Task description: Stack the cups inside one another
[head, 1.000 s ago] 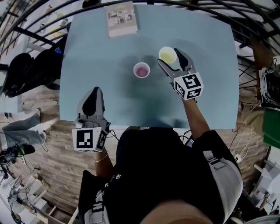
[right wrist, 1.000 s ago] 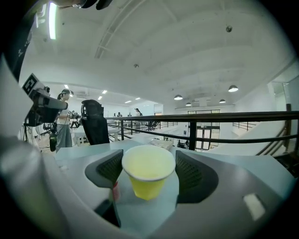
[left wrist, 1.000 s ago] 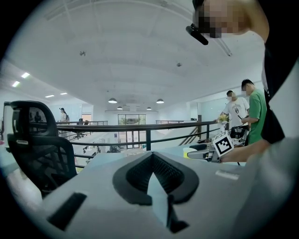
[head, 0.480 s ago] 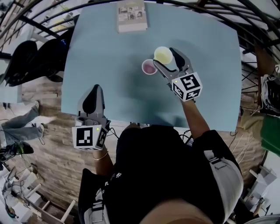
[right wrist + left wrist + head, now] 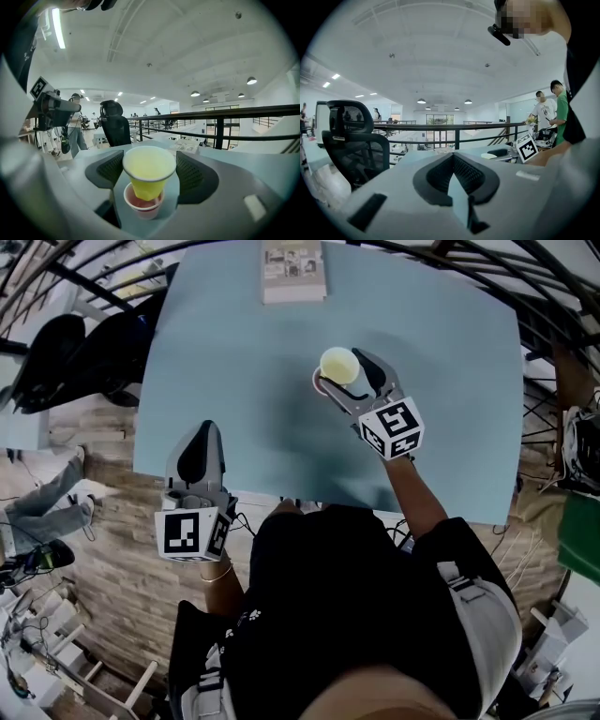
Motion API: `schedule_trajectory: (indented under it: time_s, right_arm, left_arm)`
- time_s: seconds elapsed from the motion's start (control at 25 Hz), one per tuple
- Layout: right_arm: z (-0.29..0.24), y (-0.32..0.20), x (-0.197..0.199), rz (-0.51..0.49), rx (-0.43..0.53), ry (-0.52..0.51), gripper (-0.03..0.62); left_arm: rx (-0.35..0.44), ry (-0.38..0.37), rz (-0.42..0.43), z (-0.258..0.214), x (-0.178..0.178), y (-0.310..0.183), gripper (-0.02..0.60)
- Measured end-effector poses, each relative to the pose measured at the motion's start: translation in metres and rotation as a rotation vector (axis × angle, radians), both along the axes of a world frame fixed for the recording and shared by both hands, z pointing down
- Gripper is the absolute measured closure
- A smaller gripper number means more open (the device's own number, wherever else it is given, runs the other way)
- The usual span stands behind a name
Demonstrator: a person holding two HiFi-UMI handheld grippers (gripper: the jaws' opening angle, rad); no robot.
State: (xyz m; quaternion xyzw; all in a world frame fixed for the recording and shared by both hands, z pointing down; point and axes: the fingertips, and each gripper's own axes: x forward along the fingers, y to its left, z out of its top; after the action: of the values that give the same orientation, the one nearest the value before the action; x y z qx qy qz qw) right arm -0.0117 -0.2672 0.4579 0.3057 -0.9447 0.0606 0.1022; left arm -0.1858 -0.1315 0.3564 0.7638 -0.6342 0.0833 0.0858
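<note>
The yellow cup (image 5: 149,171) has swung across from beside the pink cup (image 5: 143,206). Now it's right over it, base dipping into the pink mouth, mid-table (image 5: 234,352). My right gripper (image 5: 349,379) pinches the yellow cup's sides. My left gripper (image 5: 202,435) is at the near edge, jaws pressed together on nothing.

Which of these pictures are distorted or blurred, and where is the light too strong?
Head view: the fisheye curves the table edges; the light is even, with a soft shadow. Left gripper view: black corners, near fingers slightly soft. Right gripper view: same fisheye; yellow cup sharp, lamp glaring.
</note>
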Motion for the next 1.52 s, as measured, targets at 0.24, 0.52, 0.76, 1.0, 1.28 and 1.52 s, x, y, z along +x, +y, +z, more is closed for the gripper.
schedule_trajectory:
  time_s: [0.24, 0.52, 0.76, 1.0, 1.28, 1.52]
  right_arm:
    - [0.019, 0.001, -0.004, -0.008, -0.029, 0.032, 0.232]
    - [0.040, 0.001, -0.006, -0.019, -0.060, 0.068, 0.232]
    - [0.054, 0.003, -0.009, -0.031, -0.074, 0.099, 0.232]
    - [0.065, 0.005, -0.007, -0.029, -0.093, 0.114, 0.232]
    - [0.068, 0.006, -0.004, -0.028, -0.097, 0.124, 0.229]
    - [0.061, 0.008, -0.006, -0.016, -0.091, 0.091, 0.223]
  left_arm:
    - [0.004, -0.002, -0.003, 0.001, -0.003, 0.002, 0.597]
    - [-0.013, -0.001, -0.016, 0.004, -0.004, 0.002, 0.597]
    - [-0.026, -0.007, -0.025, 0.005, -0.008, 0.001, 0.596]
    - [-0.022, -0.014, -0.016, 0.006, -0.007, 0.001, 0.597]
    - [-0.018, -0.016, -0.009, 0.005, -0.002, 0.003, 0.597]
    - [-0.026, -0.012, -0.010, 0.007, -0.006, 0.009, 0.597]
